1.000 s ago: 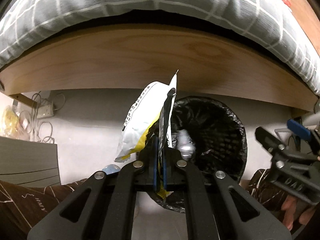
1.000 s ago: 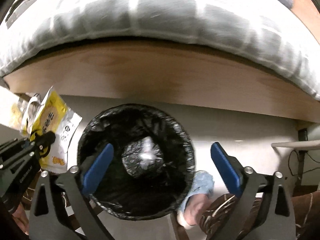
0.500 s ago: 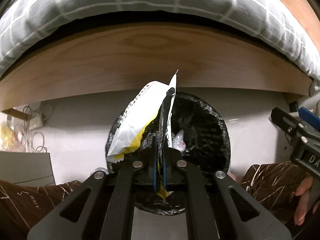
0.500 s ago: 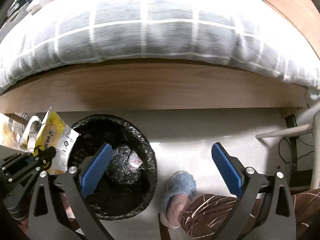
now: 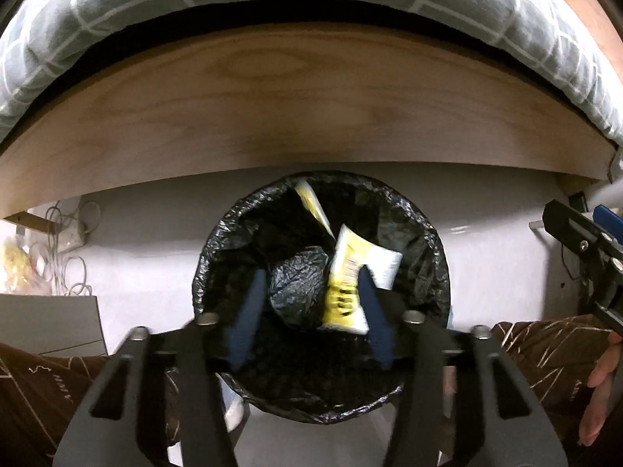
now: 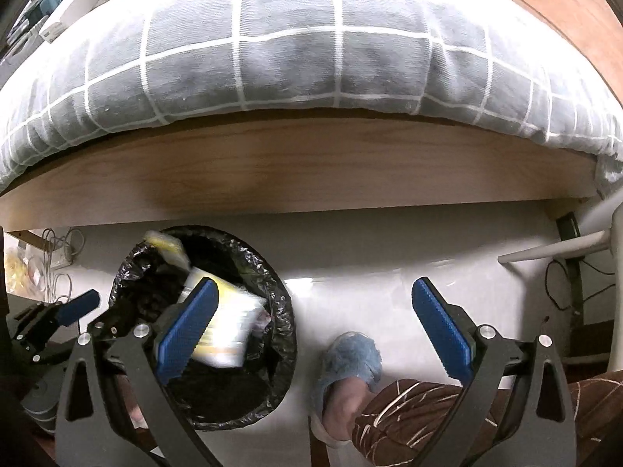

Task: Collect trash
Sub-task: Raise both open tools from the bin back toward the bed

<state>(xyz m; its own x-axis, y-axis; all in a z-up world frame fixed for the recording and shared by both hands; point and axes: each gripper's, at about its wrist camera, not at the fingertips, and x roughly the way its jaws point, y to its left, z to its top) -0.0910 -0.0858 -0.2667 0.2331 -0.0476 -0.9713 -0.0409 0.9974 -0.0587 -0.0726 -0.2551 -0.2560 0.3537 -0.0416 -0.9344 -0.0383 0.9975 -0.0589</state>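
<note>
Step in hand: release of trash into the bin. The left gripper (image 5: 311,303) hangs over the bin (image 5: 440,268) with its jaws just opened; the wrapper (image 5: 350,284) sits between the blue pads (image 5: 253,307), blurred, and no pad can be seen pressing on it. Judged, it is dropping free. A second yellow piece (image 5: 311,204) shows against the far inner wall of the bin. The right gripper (image 6: 311,323) is spread wide with nothing between its fingers, over bare floor (image 6: 370,257) to the right of the bin, near a slipper (image 6: 350,354).

Next move, as judged: confirm the wrapper clears the rim and settles inside, then lift the left gripper off and look for further trash. The wrapper is light and may catch on the liner edge or lodge against the right-hand pad.

Materials and shapes:
- Bin: round, lined with a black crinkled plastic bag, glossy, folded over the rim; a bunched black mass lies in the bottom.
- Wrapper: thin, flat, creased film, white and yellow with dark print.
- Pads: blue, ribbed, on black rigid arms.
- Floor: pale, smooth, slightly reflective.
- Bed frame (image 5: 311,109): wood-grain board on the far side.
- Quilt (image 6: 292,39): soft grey fabric with a white grid.
- Slipper: fluffy, light blue.
</note>
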